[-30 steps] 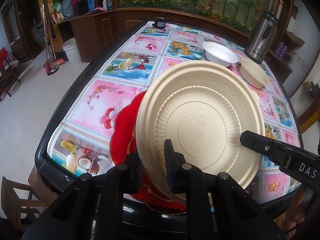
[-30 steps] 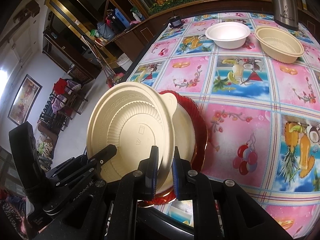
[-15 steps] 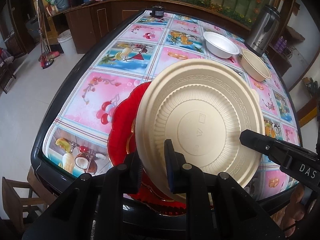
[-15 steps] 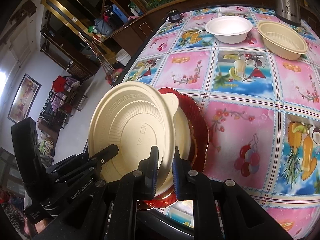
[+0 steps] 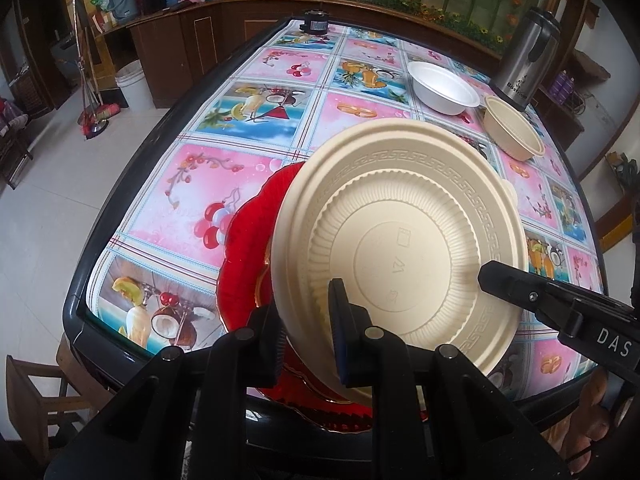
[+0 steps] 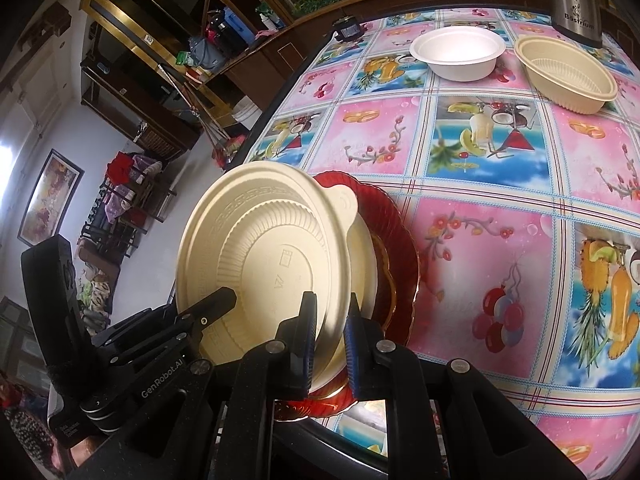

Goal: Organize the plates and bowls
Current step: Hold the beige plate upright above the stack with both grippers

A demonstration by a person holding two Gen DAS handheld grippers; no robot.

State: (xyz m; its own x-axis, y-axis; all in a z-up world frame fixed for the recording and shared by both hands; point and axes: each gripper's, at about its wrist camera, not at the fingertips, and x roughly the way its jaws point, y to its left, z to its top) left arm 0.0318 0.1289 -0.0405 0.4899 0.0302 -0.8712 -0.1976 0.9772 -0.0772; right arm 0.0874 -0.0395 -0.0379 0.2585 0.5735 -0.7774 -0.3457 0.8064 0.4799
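Note:
A cream plate (image 5: 400,240) is held tilted, underside towards the cameras, above a red plate (image 5: 248,256) at the table's near edge. My left gripper (image 5: 306,332) is shut on its near rim. My right gripper (image 6: 328,340) is shut on the same cream plate (image 6: 264,264), beside the left gripper's fingers (image 6: 208,304). The right gripper's finger (image 5: 520,288) shows in the left wrist view. A second cream plate (image 6: 362,256) lies on the red plate (image 6: 396,248). A white bowl (image 5: 444,88) and a cream bowl (image 5: 514,132) stand at the far right.
The table (image 5: 256,172) has a fruit-patterned cloth and a dark rim. A steel kettle (image 5: 528,60) stands behind the bowls. A small black object (image 5: 315,26) sits at the far edge. A wooden chair (image 5: 32,396) stands below the near left corner.
Both grippers have lifted the cream plate slightly higher and back from the table; the table looks farther away. The grips are unchanged.

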